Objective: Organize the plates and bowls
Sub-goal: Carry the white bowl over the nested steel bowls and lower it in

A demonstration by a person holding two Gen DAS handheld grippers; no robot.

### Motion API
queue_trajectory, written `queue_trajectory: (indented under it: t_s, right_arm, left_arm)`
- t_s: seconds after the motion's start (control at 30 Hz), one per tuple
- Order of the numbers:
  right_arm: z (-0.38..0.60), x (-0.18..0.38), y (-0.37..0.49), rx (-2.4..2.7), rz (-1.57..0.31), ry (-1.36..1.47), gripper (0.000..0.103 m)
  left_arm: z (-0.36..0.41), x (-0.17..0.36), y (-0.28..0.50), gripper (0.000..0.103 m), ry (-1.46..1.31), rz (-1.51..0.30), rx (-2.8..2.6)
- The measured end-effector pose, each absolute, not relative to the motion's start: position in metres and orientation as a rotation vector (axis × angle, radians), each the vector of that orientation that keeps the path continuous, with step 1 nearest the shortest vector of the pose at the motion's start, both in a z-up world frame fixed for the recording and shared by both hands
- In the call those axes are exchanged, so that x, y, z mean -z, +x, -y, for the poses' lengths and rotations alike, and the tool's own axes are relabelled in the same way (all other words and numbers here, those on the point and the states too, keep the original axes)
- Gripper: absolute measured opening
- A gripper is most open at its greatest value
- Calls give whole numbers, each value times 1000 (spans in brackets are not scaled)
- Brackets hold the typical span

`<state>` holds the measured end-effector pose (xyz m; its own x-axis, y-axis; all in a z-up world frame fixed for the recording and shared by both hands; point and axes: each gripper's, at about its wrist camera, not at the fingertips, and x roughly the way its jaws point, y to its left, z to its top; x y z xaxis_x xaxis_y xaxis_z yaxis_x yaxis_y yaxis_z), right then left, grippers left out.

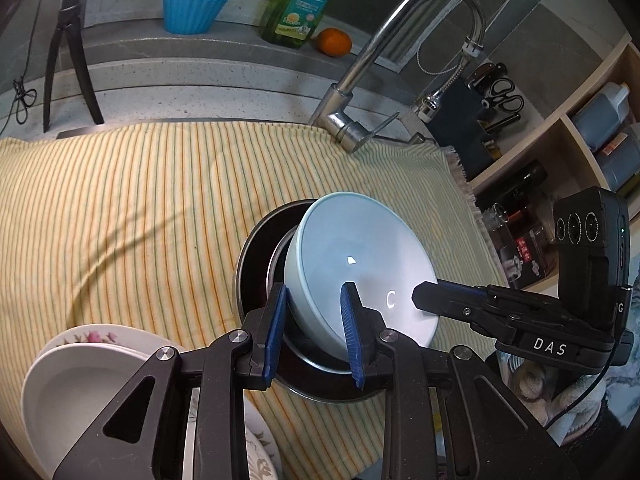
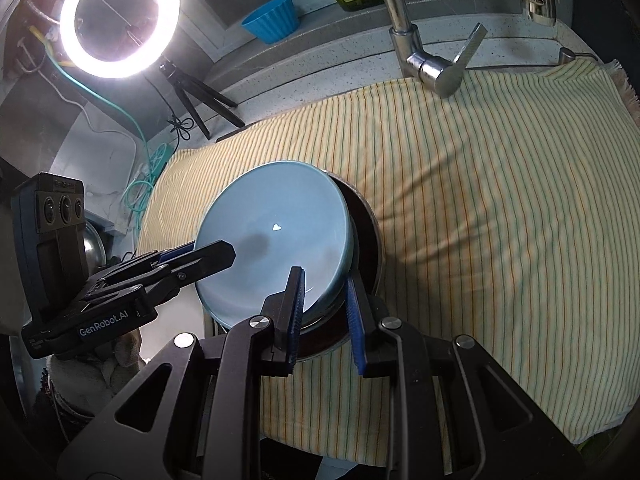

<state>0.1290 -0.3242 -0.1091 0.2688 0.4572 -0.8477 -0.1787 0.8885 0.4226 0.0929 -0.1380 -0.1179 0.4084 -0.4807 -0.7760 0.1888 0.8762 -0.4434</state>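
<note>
Left wrist view: left gripper (image 1: 316, 332) jaws clamped on tilted blue bowl (image 1: 360, 264) rim; right gripper (image 2: 326, 312) likewise. Dark bowl (image 1: 256, 256) beneath, on striped cloth (image 1: 140, 208).

You face a speckled stone counter (image 2: 320, 68) draped with a yellow striped cloth (image 2: 500, 220). A chrome faucet (image 1: 400, 60) arcs over the cloth's far edge. On the ledge behind it sit a blue cup (image 1: 194, 10), a green soap bottle (image 1: 300, 4) and an orange (image 1: 334, 41). A lit ring light (image 2: 120, 20) on a black tripod (image 2: 200, 96) glares at your left. To your right, open shelves (image 1: 560, 128) hold bottles, with scissors (image 1: 504, 96) hanging nearby against a grey wall.
</note>
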Motion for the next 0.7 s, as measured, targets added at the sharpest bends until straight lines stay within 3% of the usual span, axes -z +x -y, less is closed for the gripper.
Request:
queue_trajectory:
  t_s: [0.3,0.37,0.43,0.53,0.7]
  right_arm:
    - [319,115,127,-454,-1242,244,23]
    - [319,113,125,-464,-1232,244,27]
    - [318,109,123,-464,-1213,232,39]
    - [318,101,119,-470,-1184,227,48]
    - [326,93,115,-450,-1149,239,49]
  left_arm:
    - [138,122,91,26,-284,-1089,408]
    - [138,122,90,34,-285,-1097,414]
    - [140,118,87,34,-268,-1083,414]
    - [138,113,84,34,-266,-1065,415]
    - [126,106,80,34,-299,-1040,400]
